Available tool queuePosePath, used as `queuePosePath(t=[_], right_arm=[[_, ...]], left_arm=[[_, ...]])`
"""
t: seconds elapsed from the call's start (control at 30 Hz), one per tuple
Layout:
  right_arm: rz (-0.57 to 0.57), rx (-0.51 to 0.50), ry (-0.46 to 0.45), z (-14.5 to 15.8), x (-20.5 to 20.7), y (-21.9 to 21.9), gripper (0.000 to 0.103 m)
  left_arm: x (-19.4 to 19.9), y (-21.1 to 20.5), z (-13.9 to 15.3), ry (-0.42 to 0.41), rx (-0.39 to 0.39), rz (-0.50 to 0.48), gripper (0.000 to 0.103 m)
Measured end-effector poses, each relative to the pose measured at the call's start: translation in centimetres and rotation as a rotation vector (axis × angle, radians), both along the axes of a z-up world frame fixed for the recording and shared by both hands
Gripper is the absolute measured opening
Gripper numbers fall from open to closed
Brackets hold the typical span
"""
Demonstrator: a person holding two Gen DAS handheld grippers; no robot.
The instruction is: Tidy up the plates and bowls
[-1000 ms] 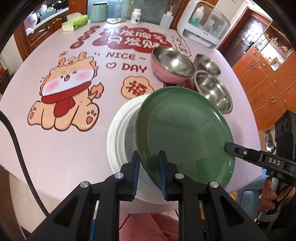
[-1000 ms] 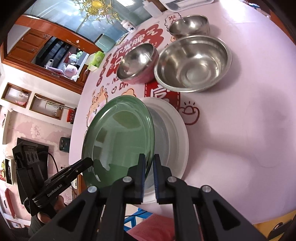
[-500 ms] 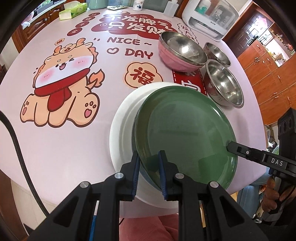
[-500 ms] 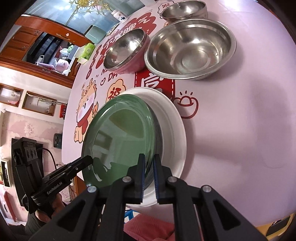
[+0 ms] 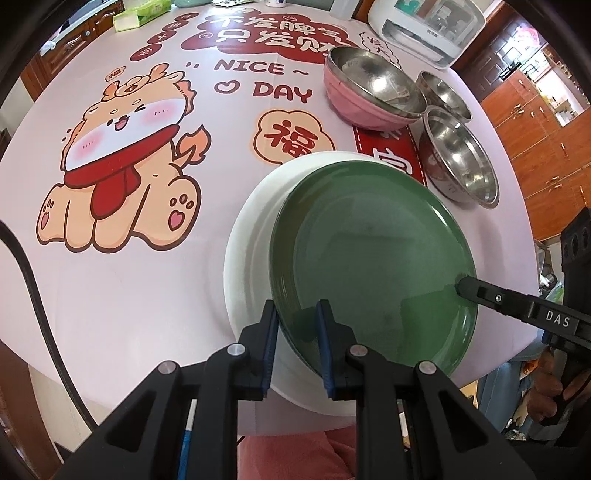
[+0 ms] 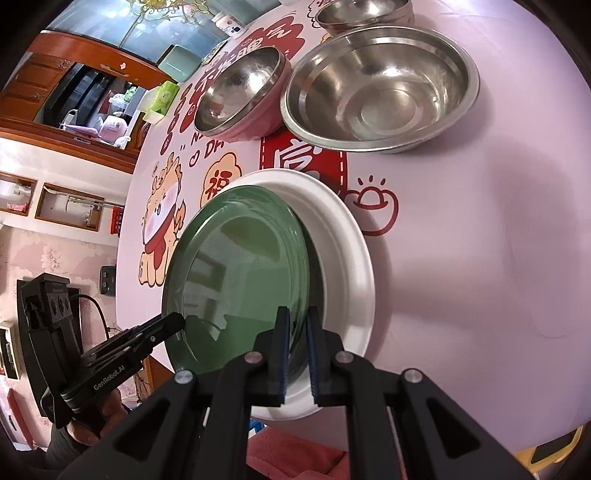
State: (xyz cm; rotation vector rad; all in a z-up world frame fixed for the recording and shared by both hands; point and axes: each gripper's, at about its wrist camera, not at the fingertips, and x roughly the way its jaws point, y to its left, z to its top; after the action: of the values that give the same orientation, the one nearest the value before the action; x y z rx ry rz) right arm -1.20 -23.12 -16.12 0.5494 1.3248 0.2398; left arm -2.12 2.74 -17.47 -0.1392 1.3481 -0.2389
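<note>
A green plate lies inside a larger white plate at the near edge of the table, slightly tilted. My left gripper is shut on the green plate's near rim. Its tip also shows in the right wrist view. My right gripper straddles the opposite rim. Its jaws are opening, with the rim still between the pads. Its tip shows in the left wrist view. Beyond stand a pink bowl, a wide steel bowl and a small steel bowl.
A pink tablecloth with a cartoon print covers the round table. At the far edge stand a white appliance and a green tissue box. A black cable hangs at the left. A hand holds the right gripper.
Both grippers sank with the green plate, which came down from a steeper tilt into the white plate. The gap between the right gripper's pads looks slightly wider.
</note>
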Motion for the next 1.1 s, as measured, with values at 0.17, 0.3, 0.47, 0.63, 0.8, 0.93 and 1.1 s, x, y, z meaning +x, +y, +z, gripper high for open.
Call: queuePosePath(t=[0.17, 0.3, 0.47, 0.63, 0.8, 0.93, 1.1], right_arm=[[0.004, -0.02, 0.007, 0.1, 0.1, 0.2, 0.012], [0.019, -0.054, 0.012, 0.3, 0.3, 0.6, 0.012], [0.037, -0.076, 0.015, 0.6, 0.5, 1.0, 0.03], [0.058, -0.083, -0.005, 1.1, 0.2, 1.3, 0.04], [0.059, -0.07, -0.029, 1.7, -0.3, 1.0, 0.048], [0.054, -0.073, -0.055, 2.3, -1.2, 0.4, 0.054], [0.037, -0.073, -0.103, 3.4, -2.5, -0.5, 0.055]], left_arm=[[-0.2, -0.3, -0.1, 0.009, 0.021, -0.005, 0.018], [-0.3, -0.1, 0.1, -0.001, 0.021, 0.001, 0.02], [-0.4, -0.3, 1.1, -0.037, 0.026, 0.001, 0.023], [-0.8, -0.3, 2.2, -0.07, 0.028, 0.011, 0.023], [-1.6, -0.3, 3.3, -0.106, 0.027, 0.023, 0.024], [-2.5, -0.5, 4.1, -0.135, 0.025, 0.034, 0.026], [-3.5, -1.1, 5.4, -0.176, 0.01, 0.043, 0.028]])
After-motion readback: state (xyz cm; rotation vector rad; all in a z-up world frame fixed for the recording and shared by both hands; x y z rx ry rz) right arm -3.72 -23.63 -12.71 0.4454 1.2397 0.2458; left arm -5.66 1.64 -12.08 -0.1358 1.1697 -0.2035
